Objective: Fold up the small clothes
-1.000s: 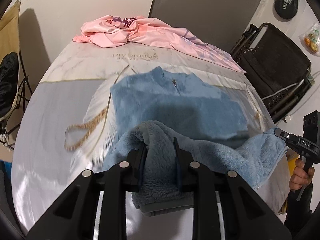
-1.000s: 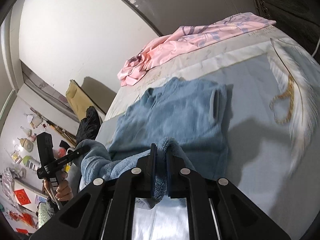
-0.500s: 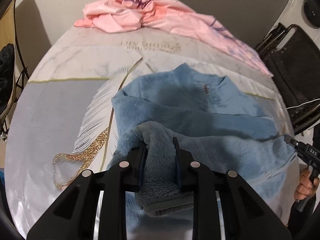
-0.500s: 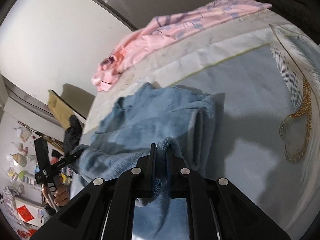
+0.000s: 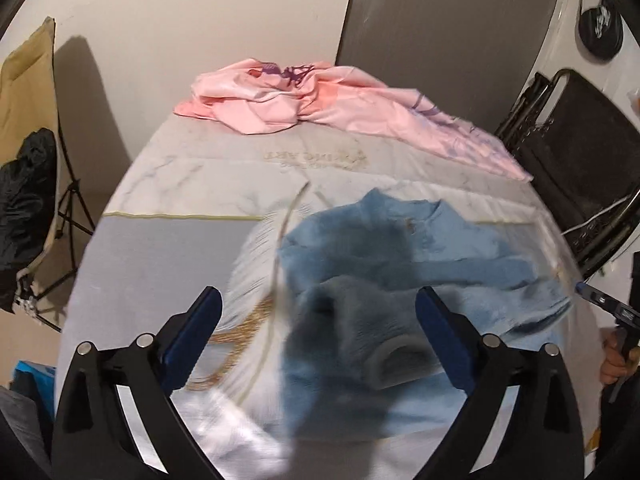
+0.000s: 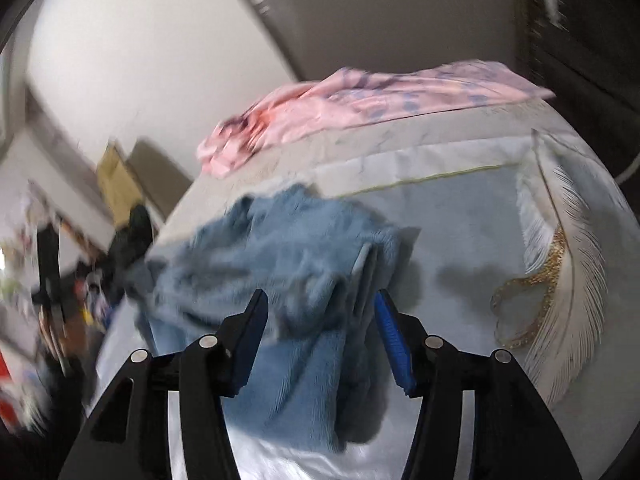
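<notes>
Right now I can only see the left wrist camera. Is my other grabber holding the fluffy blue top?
Observer: No. The right gripper has its jaws wide apart. The blue fleece top lies on the sheet beyond them, not pinched.
Operator: Is that side folded in?
Observer: A grey-edged flap lies folded over onto the top, just ahead of the blue-padded jaw. It's too blurred to tell whether it's a sleeve.
Operator: What's next to it there?
Observer: A white feather print with a gold loop on the sheet, apart from the top.
</notes>
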A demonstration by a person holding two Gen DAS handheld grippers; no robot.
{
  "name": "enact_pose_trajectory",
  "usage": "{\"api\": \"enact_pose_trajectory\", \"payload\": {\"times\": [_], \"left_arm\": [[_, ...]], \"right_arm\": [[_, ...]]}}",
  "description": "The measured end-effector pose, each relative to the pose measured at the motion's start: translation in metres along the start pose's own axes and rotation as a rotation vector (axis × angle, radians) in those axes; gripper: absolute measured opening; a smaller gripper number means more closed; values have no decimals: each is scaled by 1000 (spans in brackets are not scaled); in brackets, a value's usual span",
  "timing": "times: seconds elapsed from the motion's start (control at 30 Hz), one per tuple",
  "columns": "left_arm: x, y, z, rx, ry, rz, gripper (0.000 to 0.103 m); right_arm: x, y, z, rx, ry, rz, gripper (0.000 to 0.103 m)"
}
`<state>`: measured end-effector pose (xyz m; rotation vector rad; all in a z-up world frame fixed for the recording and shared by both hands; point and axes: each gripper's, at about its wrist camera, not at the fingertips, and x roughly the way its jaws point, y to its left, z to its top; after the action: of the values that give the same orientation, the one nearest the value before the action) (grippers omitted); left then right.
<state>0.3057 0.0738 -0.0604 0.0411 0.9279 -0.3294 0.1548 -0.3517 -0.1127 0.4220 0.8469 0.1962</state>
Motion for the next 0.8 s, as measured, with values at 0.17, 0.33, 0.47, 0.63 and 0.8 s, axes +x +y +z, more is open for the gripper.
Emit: {"api": "enact_pose_trajectory", "payload": {"times": [0.17, 0.33, 0.47, 0.63, 0.8], "left_arm": [[10, 11, -38, 99, 46, -8, 95], [30, -14, -53, 272, 109, 37, 94], [39, -43, -28, 322, 50, 25, 94], [90, -71, 0, 385, 128, -34, 95], [134, -49, 17, 192, 229, -176, 94]], "right_arm": [[8, 26, -44, -252, 34, -87, 57], [26, 36, -40, -339, 46, -194, 56], [46, 44, -8, -350, -19, -208, 56], [76, 53, 12, -414, -9, -215, 57], [94, 26, 25, -265, 37, -105, 57]]}}
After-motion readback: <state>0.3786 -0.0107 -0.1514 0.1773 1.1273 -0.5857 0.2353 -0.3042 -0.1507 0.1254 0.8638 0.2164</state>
